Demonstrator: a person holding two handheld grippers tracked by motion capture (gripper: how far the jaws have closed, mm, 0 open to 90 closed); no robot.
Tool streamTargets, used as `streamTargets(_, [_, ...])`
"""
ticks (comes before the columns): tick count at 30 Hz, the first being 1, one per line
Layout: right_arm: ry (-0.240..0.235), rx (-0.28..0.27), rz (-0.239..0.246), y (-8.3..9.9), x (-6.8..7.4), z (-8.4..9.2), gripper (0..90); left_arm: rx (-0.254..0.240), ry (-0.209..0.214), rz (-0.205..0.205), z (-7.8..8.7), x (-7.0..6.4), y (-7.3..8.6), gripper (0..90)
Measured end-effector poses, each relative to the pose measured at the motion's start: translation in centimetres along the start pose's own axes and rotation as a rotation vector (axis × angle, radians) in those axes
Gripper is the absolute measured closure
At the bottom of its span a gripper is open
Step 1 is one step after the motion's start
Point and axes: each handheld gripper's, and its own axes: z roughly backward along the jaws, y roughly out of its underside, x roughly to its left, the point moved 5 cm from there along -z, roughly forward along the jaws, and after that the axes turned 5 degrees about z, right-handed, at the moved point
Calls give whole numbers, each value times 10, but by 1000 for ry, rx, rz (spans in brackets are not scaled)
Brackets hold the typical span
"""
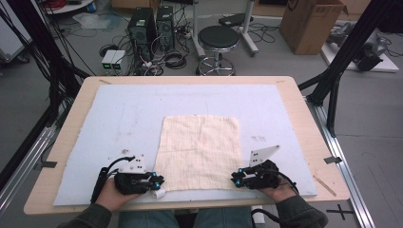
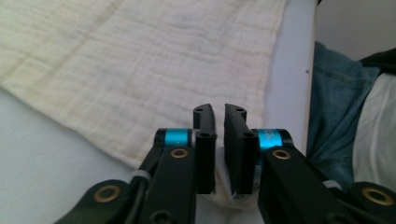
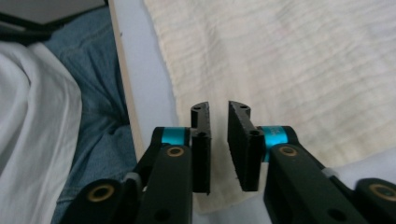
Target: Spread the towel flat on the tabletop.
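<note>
Left gripper: parked at the 7 o'clock corner of the cream cloth, held low in the left hand, tips aimed toward 3 o'clock at the cloth. Seen up close in the left gripper view: black jaws a little bit apart, thin gap showing, not pinching, with the near corner of the cloth lying right under and between the tips. Right gripper: same thing on the other side, at the 5 o'clock corner, tips aimed toward 9 o'clock. Up close in the right gripper view: a small gap too, nothing squeezed, cloth edge just under the tips. Cream cloth: spread out flat and almost square on the pale blue mat, in the middle of the wooden table and a bit toward 6 o'clock, close to the person. One gripper at each near corner, probably so both corners can be grabbed together and lifted evenly. Likely plan: fold the near edge over toward 12 o'clock. Kept low and level so the thin jaws can slide onto the thin cloth. Next, by a guess: close on both corners, then lift.
</note>
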Motion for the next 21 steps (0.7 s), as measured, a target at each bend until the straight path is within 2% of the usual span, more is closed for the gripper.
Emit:
streamTargets(7, [33,-41,-31,-6,-9,1,640,-47,-41,34,5,8,-4,657])
streamTargets(10, [62,-70,-52,-10,-17,2,552,-75,-58,56,8,13,-8,609])
streamTargets(16, [97,-92,-84,-16,-28,2,470,-91,-74,71,9,18,-11,576])
streamTargets(21, [123,-105,-89,-21,-33,1,400,-99,-94,86,9,22,-13,525])
